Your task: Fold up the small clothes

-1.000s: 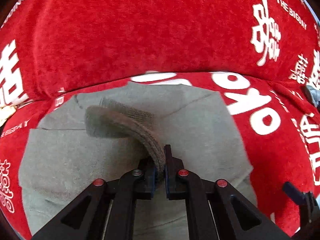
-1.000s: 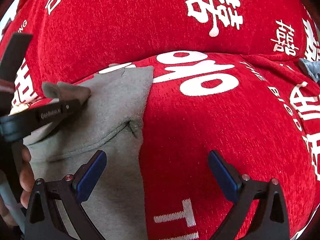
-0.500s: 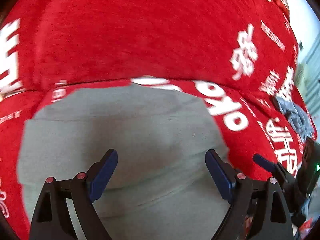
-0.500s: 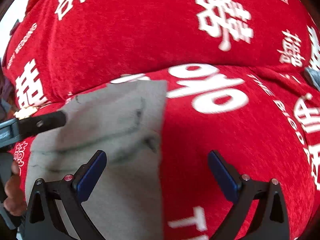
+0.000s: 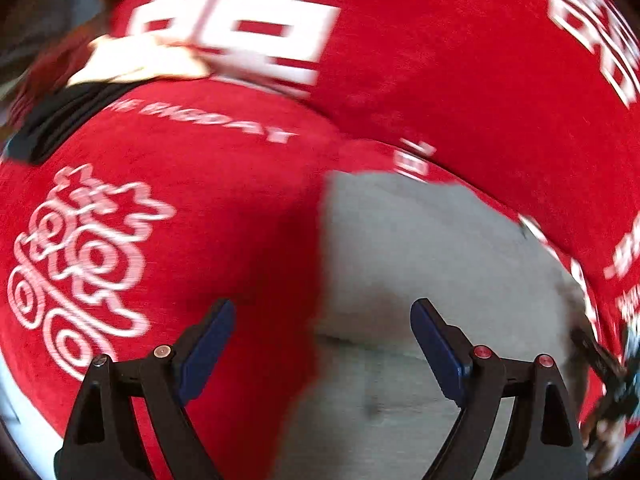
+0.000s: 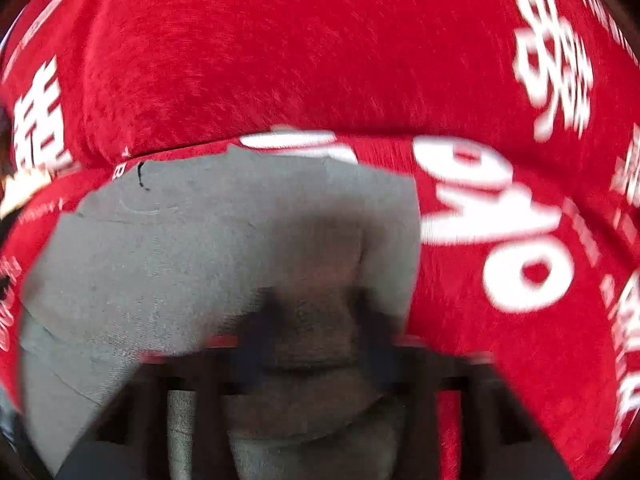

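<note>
Garment (image 6: 200, 248): a grey, soft piece lying flat on a red cover (image 6: 280, 60) printed with white characters, its far edge close to the seam where the cover rises behind it. The right wrist view shows most of it, with a fold line across its left part and a small dark mark near its far left corner; the left wrist view shows only its left portion (image 5: 420, 264), its straight left edge running between the fingers. The left gripper (image 5: 322, 340) stands wide open over that edge, holding nothing. The right gripper (image 6: 316, 332) is badly blurred; its jaws have just been closing, with a darker bunched fold of the garment between them. Whether the pads press it cannot be told.
</note>
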Available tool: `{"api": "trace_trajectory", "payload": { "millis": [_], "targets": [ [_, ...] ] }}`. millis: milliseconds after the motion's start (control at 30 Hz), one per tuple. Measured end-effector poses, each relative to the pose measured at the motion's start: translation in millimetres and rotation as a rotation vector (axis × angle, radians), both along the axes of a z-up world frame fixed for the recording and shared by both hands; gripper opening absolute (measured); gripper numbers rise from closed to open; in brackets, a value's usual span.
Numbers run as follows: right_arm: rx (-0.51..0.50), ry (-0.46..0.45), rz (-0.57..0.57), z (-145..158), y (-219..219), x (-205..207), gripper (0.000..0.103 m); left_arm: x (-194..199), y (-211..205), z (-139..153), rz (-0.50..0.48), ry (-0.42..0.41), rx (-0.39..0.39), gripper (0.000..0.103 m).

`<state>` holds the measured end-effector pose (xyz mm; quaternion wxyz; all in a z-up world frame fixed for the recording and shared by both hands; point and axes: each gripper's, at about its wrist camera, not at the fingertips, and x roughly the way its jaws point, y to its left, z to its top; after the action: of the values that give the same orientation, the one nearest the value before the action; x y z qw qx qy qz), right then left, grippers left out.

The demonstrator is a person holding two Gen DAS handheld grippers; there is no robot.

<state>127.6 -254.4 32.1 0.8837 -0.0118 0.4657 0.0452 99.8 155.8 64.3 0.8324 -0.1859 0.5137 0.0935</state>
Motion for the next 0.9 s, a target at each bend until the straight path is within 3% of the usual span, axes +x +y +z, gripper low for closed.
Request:
{"api": "trace_trajectory", "payload": {
  "millis": [133, 300, 433, 533, 600, 667, 800, 900],
  "targets": [
    [0.055, -0.062, -0.041, 15.4, -15.4, -11.0, 0.014, -6.2, 13.0, -0.6, 0.015, -0.002, -0.006, 0.09],
    [0.032, 0.007, -0.092, -11.0, -22.0, -0.2, 0.014, 2.2, -24.9, -14.1, -0.106, 0.03, 0.026, 0.09],
    [0.001, -0.01, -0.088, -6.2, -18.2, -2.6, 0.014, 6.5, -42.8, -23.9, -0.149, 0.051, 0.054, 0.09],
    [-0.005, 0.018, -0.106, 2.2, -22.4, -5.7, 0.034, 4.6, -37.4, -26.5, -0.123, 0.071, 0.071, 0.09],
    [0.017, -0.011, -0.136, 13.3, -29.4, -18.0, 0.063, -3.1, -29.6, -27.7, -0.094, 0.083, 0.076, 0.09],
    [0.034, -0.056, -0.148, 23.6, -32.0, -35.6, 0.071, -13.9, -22.9, -35.5, -0.09, 0.111, 0.084, 0.09],
    [0.063, -0.054, -0.085, 28.9, -17.4, -67.5, 0.072, -32.5, -10.8, -42.9, -0.059, 0.114, 0.037, 0.093],
    [0.047, -0.041, -0.01, 27.1, 4.2, -90.1, 0.072, -44.9, -15.1, -27.5, -0.057, 0.093, 0.1, 0.092]
  ]
}}
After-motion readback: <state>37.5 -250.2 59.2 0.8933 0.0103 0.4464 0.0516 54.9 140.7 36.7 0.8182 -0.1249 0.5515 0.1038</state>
